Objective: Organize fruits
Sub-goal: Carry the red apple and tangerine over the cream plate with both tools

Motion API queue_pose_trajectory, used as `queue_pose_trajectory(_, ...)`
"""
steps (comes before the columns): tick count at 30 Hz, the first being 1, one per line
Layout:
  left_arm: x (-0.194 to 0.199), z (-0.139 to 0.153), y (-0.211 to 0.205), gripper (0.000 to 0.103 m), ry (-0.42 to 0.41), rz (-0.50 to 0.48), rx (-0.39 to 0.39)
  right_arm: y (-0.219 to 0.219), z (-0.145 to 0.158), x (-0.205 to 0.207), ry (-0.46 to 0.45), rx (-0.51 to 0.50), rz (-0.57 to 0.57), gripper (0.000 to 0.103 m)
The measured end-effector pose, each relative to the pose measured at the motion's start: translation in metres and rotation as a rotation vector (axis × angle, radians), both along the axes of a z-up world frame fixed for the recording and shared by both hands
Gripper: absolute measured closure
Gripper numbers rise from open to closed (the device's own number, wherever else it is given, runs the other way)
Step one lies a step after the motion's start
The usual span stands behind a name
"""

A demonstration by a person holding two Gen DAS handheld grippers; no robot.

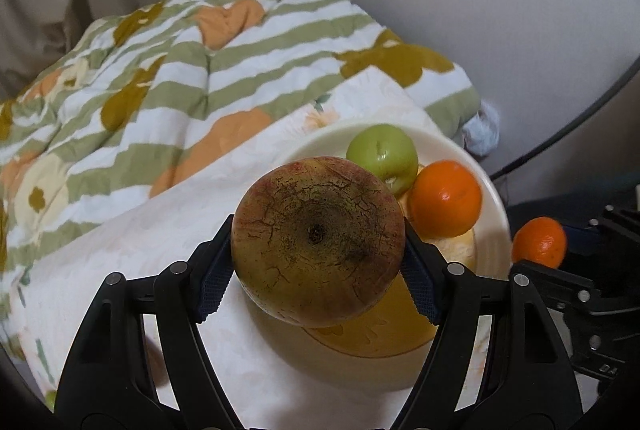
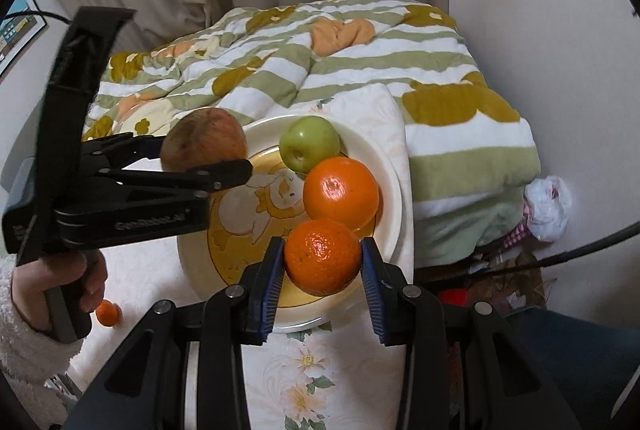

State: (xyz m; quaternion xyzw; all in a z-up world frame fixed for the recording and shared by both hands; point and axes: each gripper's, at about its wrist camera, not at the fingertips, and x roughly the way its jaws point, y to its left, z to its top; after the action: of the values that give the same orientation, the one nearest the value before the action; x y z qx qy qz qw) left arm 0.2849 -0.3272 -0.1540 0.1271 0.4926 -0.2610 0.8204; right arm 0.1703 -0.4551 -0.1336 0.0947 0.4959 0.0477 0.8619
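**Left wrist and right wrist views: two fruits carried over a plate that already holds two**

Left wrist view: our left gripper [image 1: 318,262] is clamped on a large russet apple [image 1: 318,240], its blue pads pressing both sides of the fruit. The apple hangs above the near part of a cream plate [image 1: 490,190] with a yellow centre. On the far side of the plate lie a green apple [image 1: 382,156] and, touching it, an orange [image 1: 445,199]. Just past the plate's right rim we see a second orange [image 1: 540,241], held in the other black tool. The plate sits on a pale floral cloth [image 1: 132,254], with a striped quilt [image 1: 208,70] bunched behind it.

Right wrist view: our right gripper [image 2: 322,272] grips that second orange [image 2: 322,256] between its blue pads, above the plate's [image 2: 394,190] near rim. The green apple [image 2: 309,143] and the first orange [image 2: 341,192] rest on the plate. The left gripper [image 2: 206,160], held by a hand [image 2: 86,280] in a fluffy white sleeve, carries the russet apple [image 2: 204,140] over the plate's left rim. A small orange fruit [image 2: 108,313] lies on the cloth, well left of the plate.

We judge the task partly done: two fruits placed, two in hand not yet set down, and the small one left to collect.
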Motion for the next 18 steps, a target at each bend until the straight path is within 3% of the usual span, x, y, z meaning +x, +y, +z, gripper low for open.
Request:
queue_pose_trajectory(10, 0.005, -0.022, -0.015, 0.021, 0.013, -0.076, 0.067, -0.003, -0.009, 0.001, 0.028, 0.009, -0.069, 0.068)
queue_pose_trajectory(11, 0.004, -0.022, -0.016, 0.020, 0.003, -0.083, 0.070, -0.002, -0.008, 0.000, 0.029, 0.008, -0.072, 0.068)
queue_pose_trajectory(14, 0.000, -0.009, -0.016, 0.000, -0.053, -0.101, 0.035, -0.004, -0.007, -0.002, 0.027, 0.001, -0.082, 0.068)
queue_pose_trajectory(18, -0.002, 0.004, -0.015, 0.000, -0.087, -0.105, 0.033, -0.008, -0.003, -0.007, 0.021, -0.004, -0.095, 0.068)
